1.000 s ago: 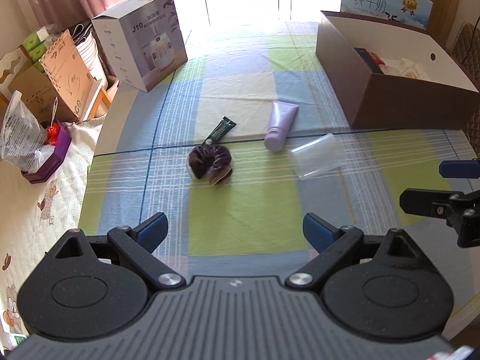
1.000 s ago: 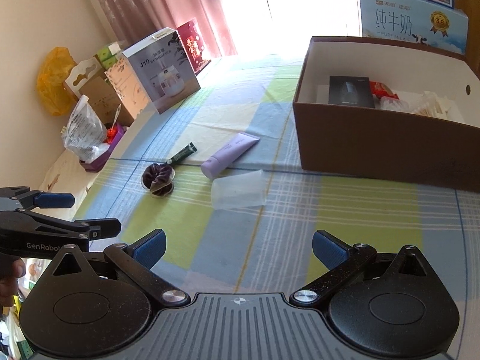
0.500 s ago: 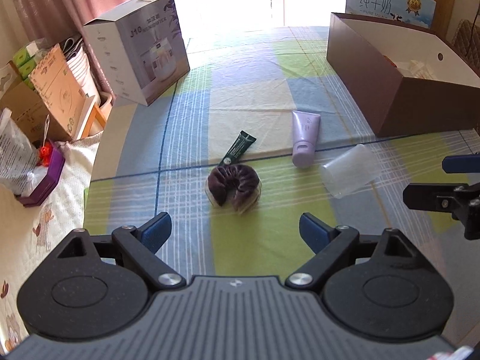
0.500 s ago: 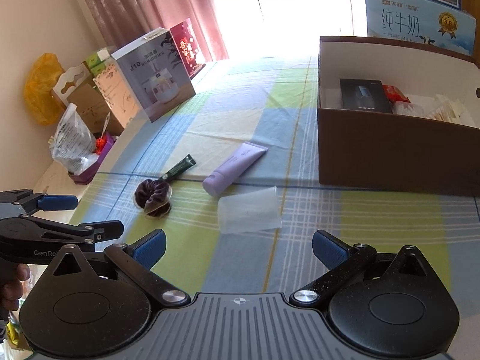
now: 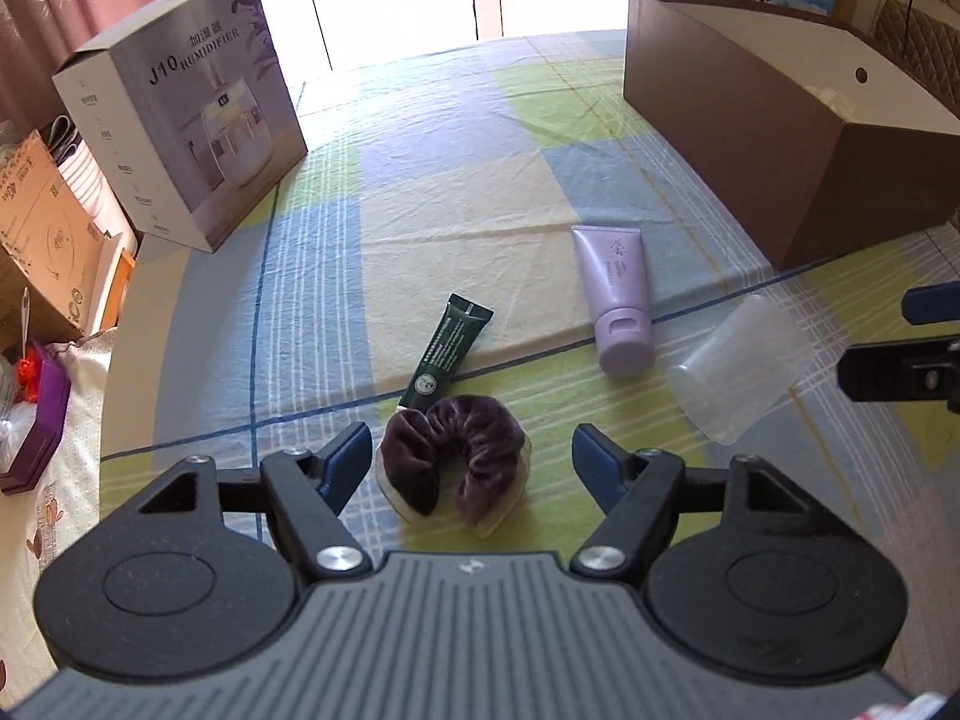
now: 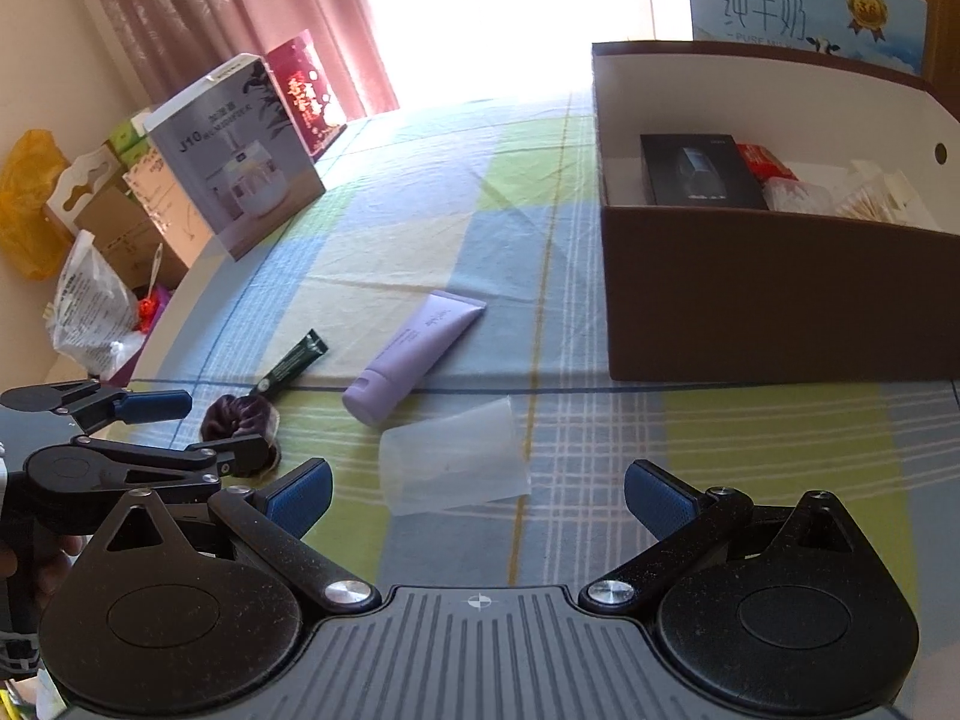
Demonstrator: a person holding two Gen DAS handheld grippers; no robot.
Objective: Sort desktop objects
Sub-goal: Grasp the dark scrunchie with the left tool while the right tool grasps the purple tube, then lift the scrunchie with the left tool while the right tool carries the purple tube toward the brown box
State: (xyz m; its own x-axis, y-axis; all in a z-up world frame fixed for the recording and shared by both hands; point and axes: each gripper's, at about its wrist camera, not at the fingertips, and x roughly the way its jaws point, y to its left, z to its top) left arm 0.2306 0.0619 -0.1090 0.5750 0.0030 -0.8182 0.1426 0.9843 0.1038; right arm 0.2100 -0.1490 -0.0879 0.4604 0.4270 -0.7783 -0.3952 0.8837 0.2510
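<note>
- The left gripper (image 5: 471,459) has closed in on the purple scrunchie (image 5: 454,459), which now lies between its spread fingers.
- The right gripper (image 6: 477,495) hovers released, the clear cup (image 6: 453,462) just ahead.

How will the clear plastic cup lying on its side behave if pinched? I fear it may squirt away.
The clear cup looks thin-walled, so it probably flexes under a squeeze. Lying on its side on the tablecloth, it may roll when nudged. It seems empty, thus likely light. The right gripper is open.
</note>
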